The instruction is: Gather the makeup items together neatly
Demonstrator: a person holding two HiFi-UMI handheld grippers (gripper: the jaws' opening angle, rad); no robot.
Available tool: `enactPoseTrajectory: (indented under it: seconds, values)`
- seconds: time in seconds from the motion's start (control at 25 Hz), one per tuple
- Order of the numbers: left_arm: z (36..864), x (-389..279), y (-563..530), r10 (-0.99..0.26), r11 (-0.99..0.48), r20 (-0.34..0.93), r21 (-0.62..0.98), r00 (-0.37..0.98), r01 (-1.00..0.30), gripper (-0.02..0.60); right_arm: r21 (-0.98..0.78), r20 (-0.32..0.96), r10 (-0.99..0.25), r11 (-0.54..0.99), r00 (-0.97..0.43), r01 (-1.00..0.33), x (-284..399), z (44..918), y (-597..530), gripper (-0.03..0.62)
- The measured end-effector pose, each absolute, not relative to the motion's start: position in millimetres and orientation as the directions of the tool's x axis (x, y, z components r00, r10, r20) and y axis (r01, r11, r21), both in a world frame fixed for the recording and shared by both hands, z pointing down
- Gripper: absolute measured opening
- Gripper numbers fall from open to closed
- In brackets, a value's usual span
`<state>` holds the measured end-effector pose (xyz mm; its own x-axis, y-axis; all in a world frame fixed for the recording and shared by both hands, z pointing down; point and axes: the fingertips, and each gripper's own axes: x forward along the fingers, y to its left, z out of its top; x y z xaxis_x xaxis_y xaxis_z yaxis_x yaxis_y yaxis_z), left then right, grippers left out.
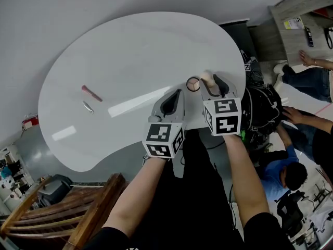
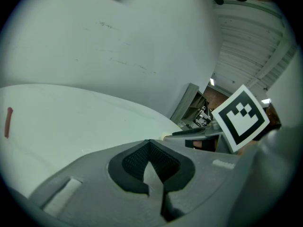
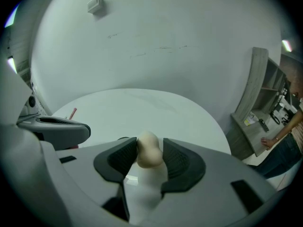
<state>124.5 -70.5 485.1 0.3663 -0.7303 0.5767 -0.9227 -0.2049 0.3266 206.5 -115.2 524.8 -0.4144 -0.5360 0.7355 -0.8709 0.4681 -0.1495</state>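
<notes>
A beige makeup sponge (image 1: 206, 77) (image 3: 149, 150) stands between the pads of my right gripper (image 1: 213, 83) (image 3: 150, 157), touching both. It is near the right edge of the white table (image 1: 130, 51). Just left of the sponge lies a small round compact (image 1: 193, 84). My left gripper (image 1: 171, 102) (image 2: 150, 167) hovers beside the right one, shut, with nothing in it. Far to the left lie a red stick (image 1: 91, 93) (image 2: 8, 122) (image 3: 73, 113) and a small silver item (image 1: 88, 107), close together.
A wooden chair (image 1: 62, 207) stands below the table's near edge at the left. Dark equipment with cables (image 1: 260, 108) sits off the right edge. Two people (image 1: 291, 160) are at the right, near a wooden desk (image 1: 299, 25).
</notes>
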Motion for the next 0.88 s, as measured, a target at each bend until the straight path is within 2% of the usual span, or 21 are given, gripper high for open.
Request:
enactPoseTrajectory:
  seconds: [0.88]
  values:
    - [479.6,117.0,-65.7,-0.743,-0.199,0.562,0.334,0.364,-0.921,0.008,-0.118,0.709,-0.574,0.478,-0.411,-0.870,206.1,495.9,-116.1,0.183]
